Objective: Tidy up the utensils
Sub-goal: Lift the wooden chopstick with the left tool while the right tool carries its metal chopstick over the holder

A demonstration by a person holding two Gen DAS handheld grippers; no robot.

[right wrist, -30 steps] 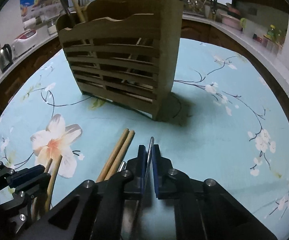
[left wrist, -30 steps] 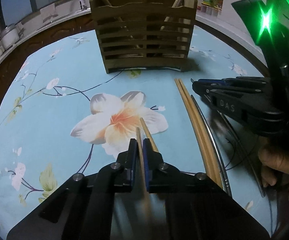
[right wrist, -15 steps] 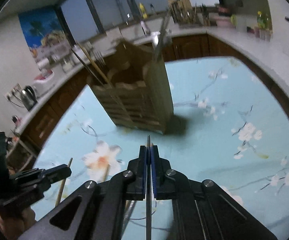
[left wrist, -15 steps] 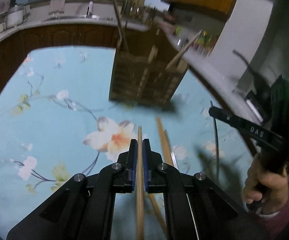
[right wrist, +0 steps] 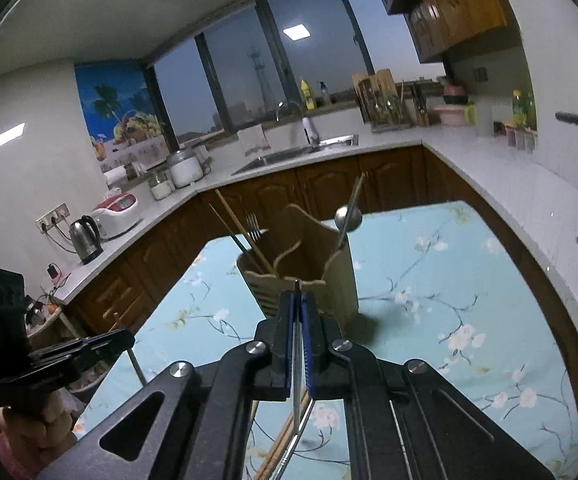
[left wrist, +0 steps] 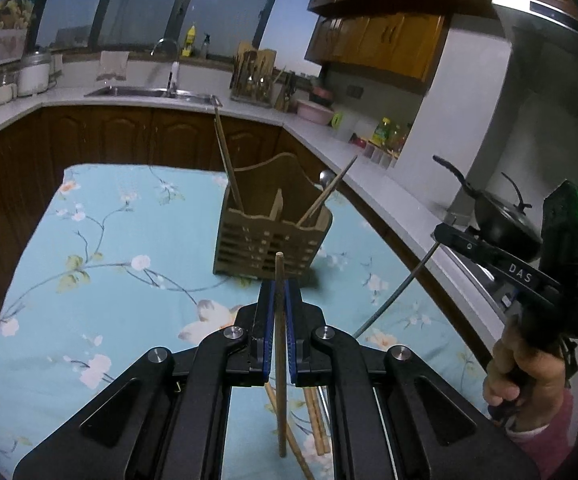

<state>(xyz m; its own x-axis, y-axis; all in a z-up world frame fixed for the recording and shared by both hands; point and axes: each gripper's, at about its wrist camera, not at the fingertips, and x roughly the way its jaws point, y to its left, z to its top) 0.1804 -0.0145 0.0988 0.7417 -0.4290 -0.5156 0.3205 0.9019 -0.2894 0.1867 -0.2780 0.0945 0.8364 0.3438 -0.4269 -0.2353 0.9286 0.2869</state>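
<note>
My left gripper (left wrist: 279, 292) is shut on a wooden chopstick (left wrist: 279, 344) and holds it upright, high above the table. My right gripper (right wrist: 297, 304) is shut on a thin metal chopstick (right wrist: 297, 380); the left wrist view shows that gripper (left wrist: 445, 236) at the right with the metal chopstick (left wrist: 393, 296) hanging down from it. The slatted wooden utensil holder (left wrist: 271, 236) stands on the table ahead, also in the right wrist view (right wrist: 309, 272), with chopsticks, a fork (right wrist: 253, 226) and a spoon (right wrist: 347, 216) in it. Several wooden chopsticks (left wrist: 315, 420) lie on the cloth below.
The table has a light blue flowered cloth (left wrist: 101, 280). Brown cabinets and a white counter with a sink (left wrist: 153, 94) run around it. A black wok (left wrist: 505, 220) sits on the stove at the right. A kettle (right wrist: 85, 238) stands on the left counter.
Both grippers have risen well above the table with their chopsticks. The holder now looks smaller and farther below. The views have tilted up to show the kitchen.
</note>
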